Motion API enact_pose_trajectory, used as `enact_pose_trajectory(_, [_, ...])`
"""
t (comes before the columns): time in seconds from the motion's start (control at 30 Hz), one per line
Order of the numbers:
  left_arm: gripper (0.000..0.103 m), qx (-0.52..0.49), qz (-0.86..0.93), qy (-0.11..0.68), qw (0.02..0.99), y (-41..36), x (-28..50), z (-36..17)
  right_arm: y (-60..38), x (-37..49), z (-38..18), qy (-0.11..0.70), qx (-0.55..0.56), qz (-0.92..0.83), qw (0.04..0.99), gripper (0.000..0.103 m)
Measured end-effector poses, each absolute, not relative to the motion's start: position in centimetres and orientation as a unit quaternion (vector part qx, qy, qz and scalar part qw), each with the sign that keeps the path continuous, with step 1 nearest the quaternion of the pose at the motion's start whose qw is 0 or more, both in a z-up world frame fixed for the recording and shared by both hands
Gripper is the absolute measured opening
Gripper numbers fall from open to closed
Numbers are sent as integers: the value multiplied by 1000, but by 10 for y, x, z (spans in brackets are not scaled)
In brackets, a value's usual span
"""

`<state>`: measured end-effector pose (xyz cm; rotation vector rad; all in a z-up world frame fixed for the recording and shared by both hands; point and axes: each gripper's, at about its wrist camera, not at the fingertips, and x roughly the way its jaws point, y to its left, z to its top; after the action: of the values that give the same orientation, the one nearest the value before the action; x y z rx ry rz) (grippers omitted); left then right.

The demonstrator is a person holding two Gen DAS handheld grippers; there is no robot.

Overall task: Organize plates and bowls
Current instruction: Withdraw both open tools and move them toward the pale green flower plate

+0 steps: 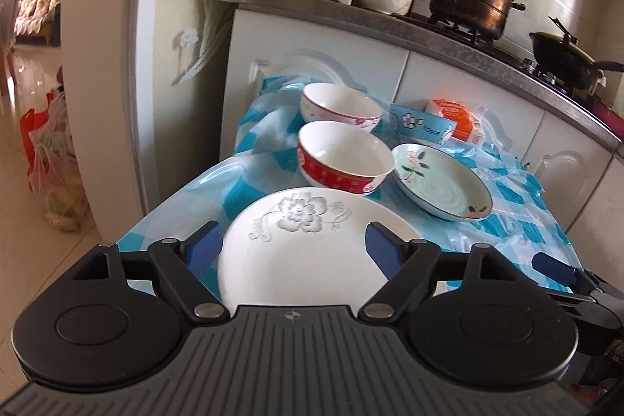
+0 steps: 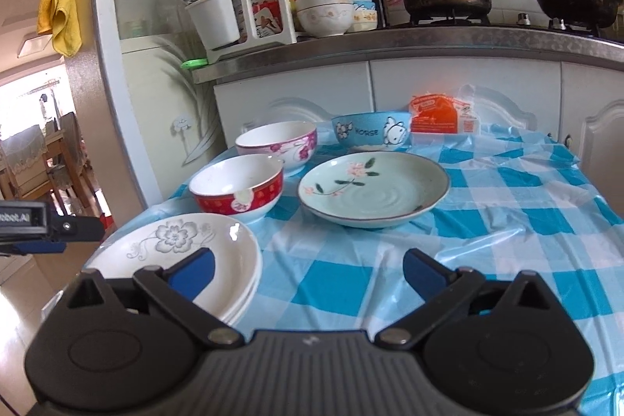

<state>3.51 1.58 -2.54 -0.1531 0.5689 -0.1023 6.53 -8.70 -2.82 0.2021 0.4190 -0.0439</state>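
We hold both grippers wide and empty: the left gripper (image 1: pixel 294 246) over the white flowered plates (image 1: pixel 312 252), the right gripper (image 2: pixel 308 273) above the checked tablecloth (image 2: pixel 507 221).

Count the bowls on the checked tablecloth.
3. The red bowl sits beside the white flower plates. The pink-flowered bowl is just behind it. The blue cartoon bowl stands behind the pale green plate. More bowls sit on the counter, not counted.

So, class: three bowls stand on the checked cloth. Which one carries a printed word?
The blue bowl, farthest back beside the orange packet, reads "HORSE" next to a cartoon animal. The red bowl and the pink-flowered bowl show only patterns.
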Motion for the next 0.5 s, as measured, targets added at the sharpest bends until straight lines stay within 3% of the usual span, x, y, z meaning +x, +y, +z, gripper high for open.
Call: enact_pose_trajectory(0.5, [103,-72,-92,272,955,-35,40,-23,-122,58,-34,182,90,-56,978,102])
